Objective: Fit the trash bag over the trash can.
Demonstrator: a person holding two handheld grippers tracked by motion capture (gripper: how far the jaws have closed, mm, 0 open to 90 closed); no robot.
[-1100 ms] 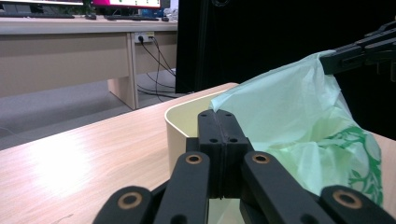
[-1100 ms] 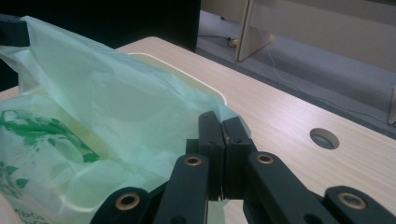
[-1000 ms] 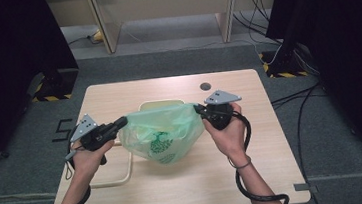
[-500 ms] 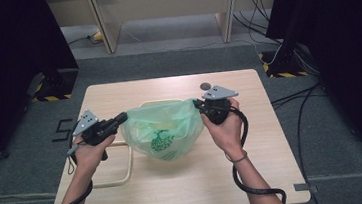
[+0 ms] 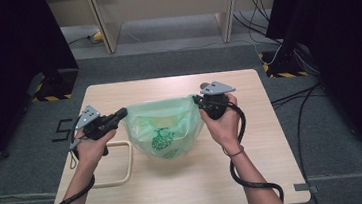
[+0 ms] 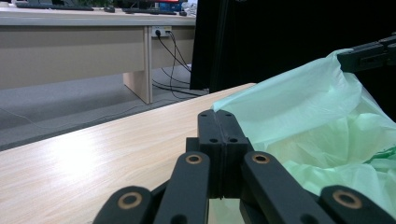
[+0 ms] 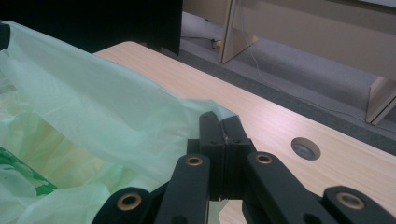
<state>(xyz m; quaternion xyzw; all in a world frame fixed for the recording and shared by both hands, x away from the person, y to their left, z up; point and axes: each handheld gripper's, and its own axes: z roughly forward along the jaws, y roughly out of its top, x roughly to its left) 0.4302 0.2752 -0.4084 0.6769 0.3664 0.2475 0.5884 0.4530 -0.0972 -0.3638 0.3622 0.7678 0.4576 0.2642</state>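
The green plastic bag [image 5: 164, 131] sits at the middle of the bench [image 5: 187, 187], its mouth stretched wide between the two grippers. The left gripper [image 5: 120, 114] pinches the bag's left rim, jaws pressed together on the film (seen closely in the left gripper view). The right gripper [image 5: 198, 100] pinches the right rim in the same way. A cream loop handle [image 5: 119, 163] lies on the bench just left of the bag
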